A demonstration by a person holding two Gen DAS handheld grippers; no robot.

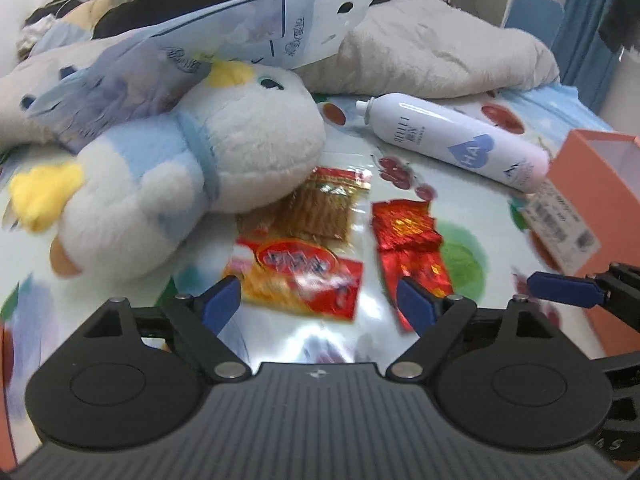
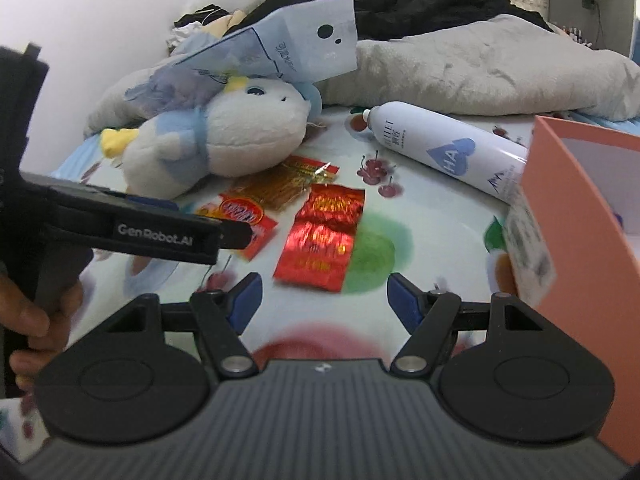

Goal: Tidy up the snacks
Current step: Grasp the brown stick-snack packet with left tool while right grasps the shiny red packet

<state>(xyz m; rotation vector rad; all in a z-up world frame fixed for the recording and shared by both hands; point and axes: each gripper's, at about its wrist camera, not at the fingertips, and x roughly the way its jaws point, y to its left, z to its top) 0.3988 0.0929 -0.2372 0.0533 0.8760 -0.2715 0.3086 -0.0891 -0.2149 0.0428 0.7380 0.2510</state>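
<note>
Three snack packets lie on the fruit-print sheet. An orange-red packet [image 1: 304,276] [image 2: 244,216] is nearest my left gripper [image 1: 320,304], which is open just above its near edge with nothing between its blue fingers. A clear packet of brown strips [image 1: 320,208] [image 2: 288,188] lies behind it, partly under the plush. A shiny red foil packet [image 1: 408,240] [image 2: 324,236] lies to the right. My right gripper [image 2: 325,300] hovers open in front of the foil packet and holds nothing. The open orange box [image 1: 592,200] [image 2: 580,220] stands at the right.
A white and blue plush toy [image 1: 180,172] [image 2: 216,140] lies at the left with a pale blue bag [image 1: 240,36] on it. A white spray bottle [image 1: 452,144] [image 2: 448,152] lies behind the snacks. Grey bedding [image 2: 480,68] and dark clothes fill the back. A hand [image 2: 36,320] grips the left tool.
</note>
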